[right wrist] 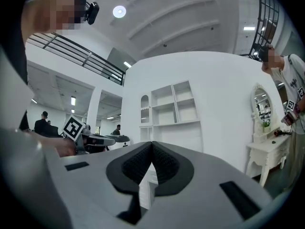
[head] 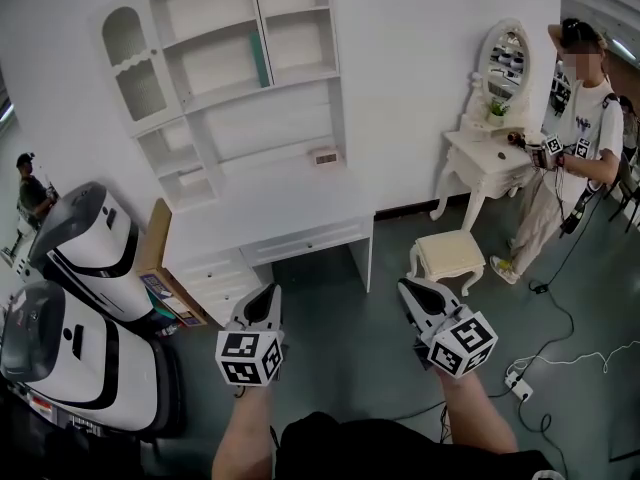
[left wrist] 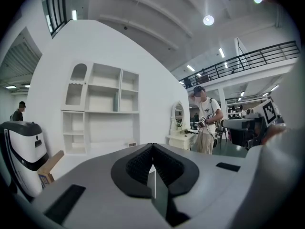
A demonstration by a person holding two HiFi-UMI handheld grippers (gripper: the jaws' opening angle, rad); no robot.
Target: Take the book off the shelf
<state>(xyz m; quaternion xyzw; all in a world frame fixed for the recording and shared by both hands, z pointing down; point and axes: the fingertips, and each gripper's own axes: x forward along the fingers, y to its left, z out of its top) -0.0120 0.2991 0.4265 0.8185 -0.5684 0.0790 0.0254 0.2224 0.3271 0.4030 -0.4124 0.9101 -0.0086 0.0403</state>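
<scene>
Left tongs (head: 269, 292) and right tongs (head: 407, 288) clenched empty; shelf (head: 232, 92) holds one teal book (head: 260, 60), seemingly upright.

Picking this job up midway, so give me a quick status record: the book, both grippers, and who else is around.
book: teal, upright in the shelf unit, against a divider, untouched
left gripper: shut, empty, short of the desk
right gripper: shut, empty, short of the desk
bystander: stands at the dressing table, off to the right
task state: book not yet reached
</scene>
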